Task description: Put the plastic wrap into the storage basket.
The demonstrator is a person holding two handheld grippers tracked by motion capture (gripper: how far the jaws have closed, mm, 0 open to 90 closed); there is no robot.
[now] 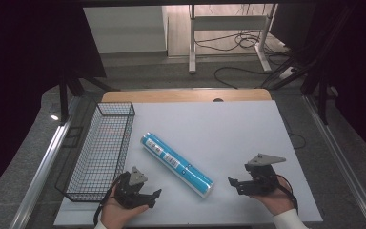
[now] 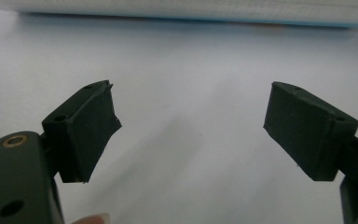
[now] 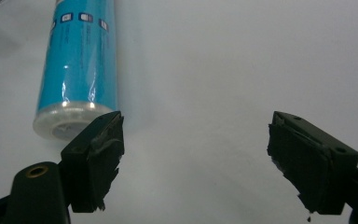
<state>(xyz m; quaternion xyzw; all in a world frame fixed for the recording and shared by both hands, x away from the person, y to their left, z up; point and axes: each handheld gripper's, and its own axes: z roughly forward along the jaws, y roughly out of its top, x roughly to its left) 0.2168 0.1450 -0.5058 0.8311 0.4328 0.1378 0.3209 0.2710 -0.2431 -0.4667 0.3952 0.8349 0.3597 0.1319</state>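
Note:
A blue tube with a white label and clear end caps (image 1: pixel 177 164) lies diagonally across the middle of the white table (image 1: pixel 228 129). My left gripper (image 1: pixel 152 199) rests at the front left, open, pointing at the tube's side with nothing between its fingers. In the left gripper view the tube (image 2: pixel 177 11) runs along the top edge, beyond the open left gripper (image 2: pixel 191 121). My right gripper (image 1: pixel 236 186) is held at the front right, open and empty, a short way from the tube's near end. In the right gripper view that end (image 3: pixel 81 60) sits just past the left finger of the right gripper (image 3: pixel 196 154).
A black wire basket (image 1: pixel 100 148) stands along the table's left side, close behind my left hand. A wooden strip (image 1: pixel 186 95) borders the far edge. Beyond it are desk legs and cables on the floor.

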